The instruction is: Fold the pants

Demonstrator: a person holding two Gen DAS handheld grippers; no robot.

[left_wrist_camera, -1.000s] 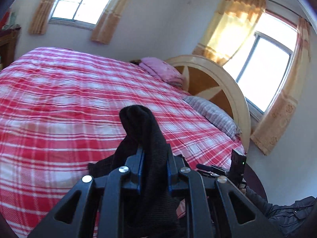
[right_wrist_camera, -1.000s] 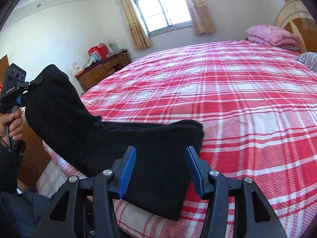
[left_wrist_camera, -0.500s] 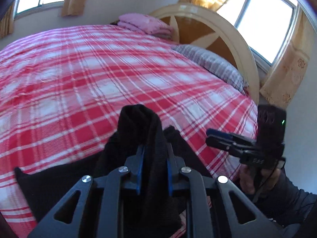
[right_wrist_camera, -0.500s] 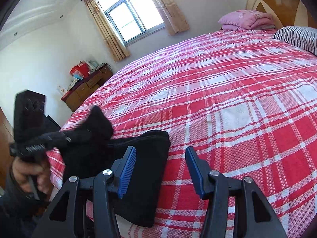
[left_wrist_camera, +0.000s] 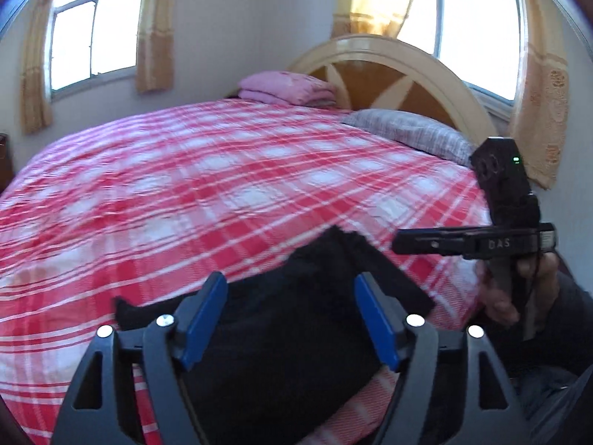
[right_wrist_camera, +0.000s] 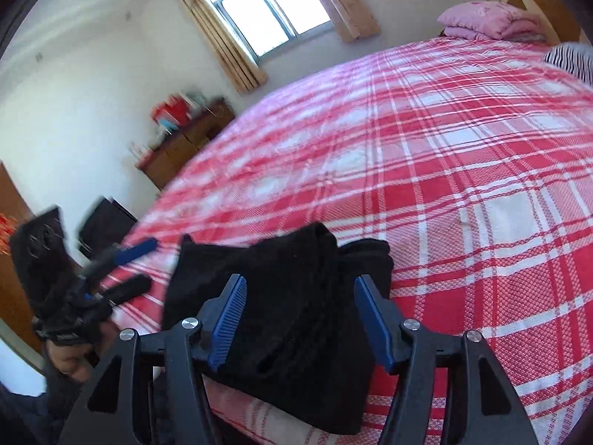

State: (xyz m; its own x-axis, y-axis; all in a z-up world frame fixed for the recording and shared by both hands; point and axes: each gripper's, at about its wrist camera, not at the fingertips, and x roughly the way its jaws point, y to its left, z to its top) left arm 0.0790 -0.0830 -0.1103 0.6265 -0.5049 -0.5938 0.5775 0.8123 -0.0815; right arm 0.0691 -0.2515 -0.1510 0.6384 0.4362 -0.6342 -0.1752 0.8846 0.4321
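Note:
The black pants (left_wrist_camera: 296,319) lie folded in a thick stack at the near edge of the red plaid bed (left_wrist_camera: 207,185). They also show in the right wrist view (right_wrist_camera: 289,296). My left gripper (left_wrist_camera: 291,319) is open and empty, just above the pants. It also shows in the right wrist view (right_wrist_camera: 131,265), blurred, at the left of the stack. My right gripper (right_wrist_camera: 300,319) is open and empty over the stack. It also shows in the left wrist view (left_wrist_camera: 407,243), to the right of the pants.
A folded pink blanket (left_wrist_camera: 285,87) and a striped pillow (left_wrist_camera: 407,129) lie at the curved wooden headboard (left_wrist_camera: 393,70). A wooden dresser (right_wrist_camera: 185,141) with red items stands by the far wall. Windows with tan curtains are behind the bed.
My left gripper has laid the pant end it held onto the stack and opened. The pants now lie as a folded pile. The right gripper stayed open and moved nearer the pile.

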